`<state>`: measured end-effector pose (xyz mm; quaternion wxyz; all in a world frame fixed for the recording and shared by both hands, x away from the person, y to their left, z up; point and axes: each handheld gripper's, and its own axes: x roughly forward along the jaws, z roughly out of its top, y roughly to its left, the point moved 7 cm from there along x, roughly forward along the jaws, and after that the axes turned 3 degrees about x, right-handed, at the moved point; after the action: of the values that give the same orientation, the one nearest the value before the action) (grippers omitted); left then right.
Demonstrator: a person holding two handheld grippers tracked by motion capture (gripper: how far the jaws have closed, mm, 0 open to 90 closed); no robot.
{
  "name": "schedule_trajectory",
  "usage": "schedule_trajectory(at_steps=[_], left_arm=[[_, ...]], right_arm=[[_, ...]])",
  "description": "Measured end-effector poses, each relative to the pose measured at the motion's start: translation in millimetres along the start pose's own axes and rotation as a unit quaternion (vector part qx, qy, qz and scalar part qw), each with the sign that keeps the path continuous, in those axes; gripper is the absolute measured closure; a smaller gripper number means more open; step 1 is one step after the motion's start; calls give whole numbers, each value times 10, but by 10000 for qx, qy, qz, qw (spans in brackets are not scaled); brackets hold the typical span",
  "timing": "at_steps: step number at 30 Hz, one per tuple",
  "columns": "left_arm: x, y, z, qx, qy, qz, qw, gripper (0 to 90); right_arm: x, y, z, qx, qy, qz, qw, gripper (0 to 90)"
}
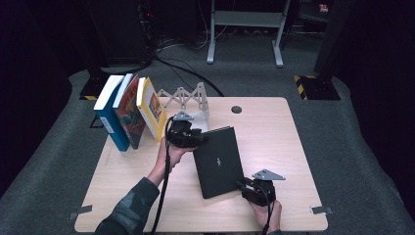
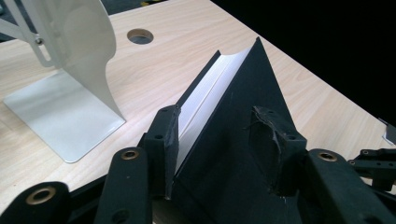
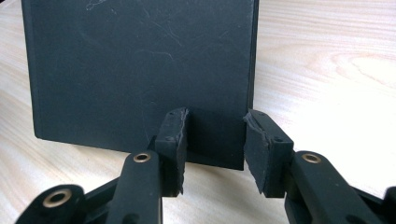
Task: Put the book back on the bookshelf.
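Observation:
A black hardcover book lies near the middle of the wooden table. My left gripper is shut on its far left corner. In the left gripper view one pad sits under the white page block and the other on the cover, and the book tilts up off the table. My right gripper stands at the book's near right corner. In the right gripper view the jaws stand apart, and the book lies just beyond the fingertips; nothing is pinched.
Three books lean together at the back left: a blue one, a dark one and a yellow one. A white folding bookend stands behind the left gripper. A cable hole sits near the far edge.

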<state>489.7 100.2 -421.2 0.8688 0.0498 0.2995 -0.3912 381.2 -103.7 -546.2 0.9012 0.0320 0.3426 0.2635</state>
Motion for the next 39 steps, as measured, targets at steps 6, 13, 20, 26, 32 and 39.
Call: schedule_trajectory(at_steps=[6, 13, 20, 26, 32, 39], left_arm=[[-54, -27, 22, -107, -157, 124, 9997, 596], [-135, -125, 95, 129, -271, 180, 9994, 603], [-196, -175, 118, 318, -329, 364, 9983, 602], [-247, -278, 181, 413, -446, 294, 9977, 602], [-301, -382, 206, 674, -498, 385, 9957, 603], [-389, -537, 168, 863, -521, 287, 9945, 609]], right_arm=[[33, 2, 12, -18, -57, -44, 10000, 603], [93, 11, 19, 14, -138, -72, 9999, 603], [167, -4, 51, 19, -201, -75, 9998, 602], [227, -10, 70, 49, -229, -61, 9997, 603], [307, -11, 99, 14, -235, -124, 9996, 604], [421, -25, 118, -24, -174, -102, 9998, 600]])
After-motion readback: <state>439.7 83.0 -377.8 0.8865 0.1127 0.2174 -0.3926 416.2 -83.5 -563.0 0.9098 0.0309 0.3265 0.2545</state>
